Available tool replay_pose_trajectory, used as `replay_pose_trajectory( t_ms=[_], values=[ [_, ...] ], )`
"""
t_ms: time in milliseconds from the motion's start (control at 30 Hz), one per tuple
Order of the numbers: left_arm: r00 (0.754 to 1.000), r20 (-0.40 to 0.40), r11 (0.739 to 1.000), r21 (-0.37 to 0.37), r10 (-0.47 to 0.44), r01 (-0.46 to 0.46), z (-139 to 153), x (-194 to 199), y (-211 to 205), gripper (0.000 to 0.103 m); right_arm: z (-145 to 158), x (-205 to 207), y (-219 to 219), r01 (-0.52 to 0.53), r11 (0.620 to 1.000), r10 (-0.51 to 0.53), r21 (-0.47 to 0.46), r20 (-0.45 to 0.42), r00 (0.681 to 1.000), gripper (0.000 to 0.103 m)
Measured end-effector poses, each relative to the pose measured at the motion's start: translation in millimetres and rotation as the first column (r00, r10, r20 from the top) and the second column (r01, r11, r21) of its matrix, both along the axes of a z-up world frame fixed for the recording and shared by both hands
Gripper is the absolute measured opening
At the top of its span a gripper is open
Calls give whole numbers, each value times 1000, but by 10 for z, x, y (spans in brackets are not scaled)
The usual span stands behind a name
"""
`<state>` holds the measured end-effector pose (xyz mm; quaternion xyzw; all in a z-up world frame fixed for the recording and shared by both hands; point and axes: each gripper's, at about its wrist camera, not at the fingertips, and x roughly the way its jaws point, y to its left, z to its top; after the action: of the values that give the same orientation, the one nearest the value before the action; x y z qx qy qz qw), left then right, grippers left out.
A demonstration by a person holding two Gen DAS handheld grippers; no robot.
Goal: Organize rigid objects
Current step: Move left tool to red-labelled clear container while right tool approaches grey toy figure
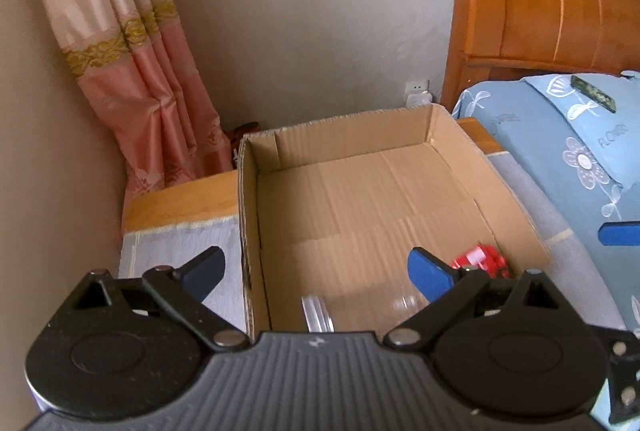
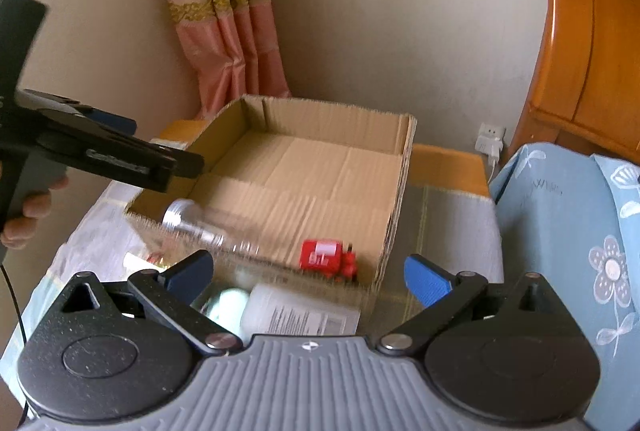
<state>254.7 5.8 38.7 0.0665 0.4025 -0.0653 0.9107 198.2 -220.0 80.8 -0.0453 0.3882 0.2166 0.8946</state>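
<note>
Bedside table: cardboard box (image 2: 320, 167) already holds clear bottle (image 2: 208, 227) and red toy (image 2: 328, 259). White bottle (image 2: 300, 311) still outside. Left gripper (image 1: 316, 271) and right gripper (image 2: 308, 275) both wide, empty.

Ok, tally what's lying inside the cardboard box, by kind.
clear bottle: 1
red toy: 1
Total in the box: 2
</note>
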Motion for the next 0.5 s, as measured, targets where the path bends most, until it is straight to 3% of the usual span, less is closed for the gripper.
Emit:
replay_pose_trajectory(
  t_ms=[333,500],
  values=[
    [999,-31,999,-28,25,-26,-422,-745,137,98,-416,-485,-26,32,999,-32,-4,-33,999,103],
    [997,-29,996,-44,70,-71,-551,-998,213,98,-541,-697,-1,32,999,-32,-27,-9,999,103]
  ],
)
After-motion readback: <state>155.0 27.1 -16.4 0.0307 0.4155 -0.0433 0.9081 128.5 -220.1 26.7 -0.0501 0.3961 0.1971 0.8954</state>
